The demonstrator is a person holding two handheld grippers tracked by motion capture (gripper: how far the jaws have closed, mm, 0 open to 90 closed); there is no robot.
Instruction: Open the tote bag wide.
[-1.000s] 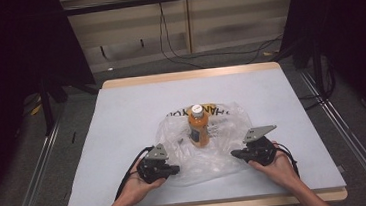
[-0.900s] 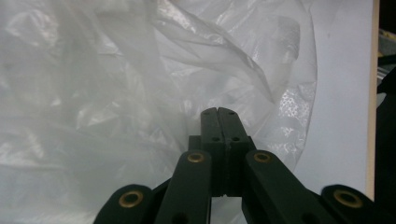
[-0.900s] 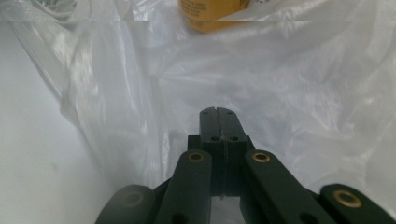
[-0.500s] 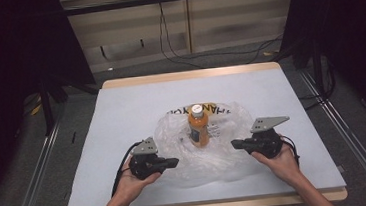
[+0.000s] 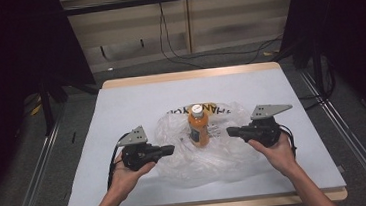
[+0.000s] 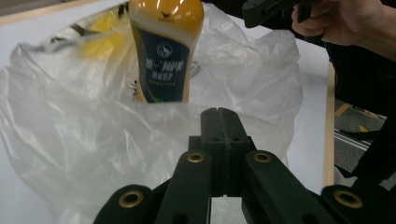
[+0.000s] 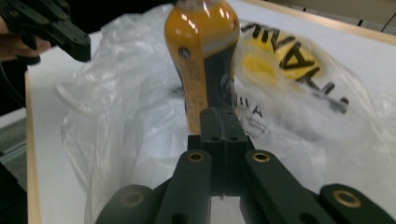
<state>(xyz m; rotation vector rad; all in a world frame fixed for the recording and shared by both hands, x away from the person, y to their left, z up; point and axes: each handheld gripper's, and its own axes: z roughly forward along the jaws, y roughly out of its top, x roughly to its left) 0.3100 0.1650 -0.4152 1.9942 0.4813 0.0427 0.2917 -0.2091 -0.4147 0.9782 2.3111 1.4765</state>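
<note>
Both pairs of jaws were pressed shut, the left gripper [image 5: 167, 149] and right gripper [image 5: 232, 131] each pinching an edge of the plastic bag [image 5: 215, 153], the upright orange bottle [image 5: 198, 126] standing midway between them on the desk [image 5: 121, 103].

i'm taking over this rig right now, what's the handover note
Left tongs: shut, pinching the near left edge of the plastic bag; grip on the film looks likely, not certain.
Right tongs: shut at the bag's right edge, same caveat.
Orange bottle: upright on the bag at mid-table, white cap on, the film bunched around its base.
Done: bottle stands on the bag, both edges taken.
Left: probably raise the edges around the bottle so it ends up bagged.
</note>
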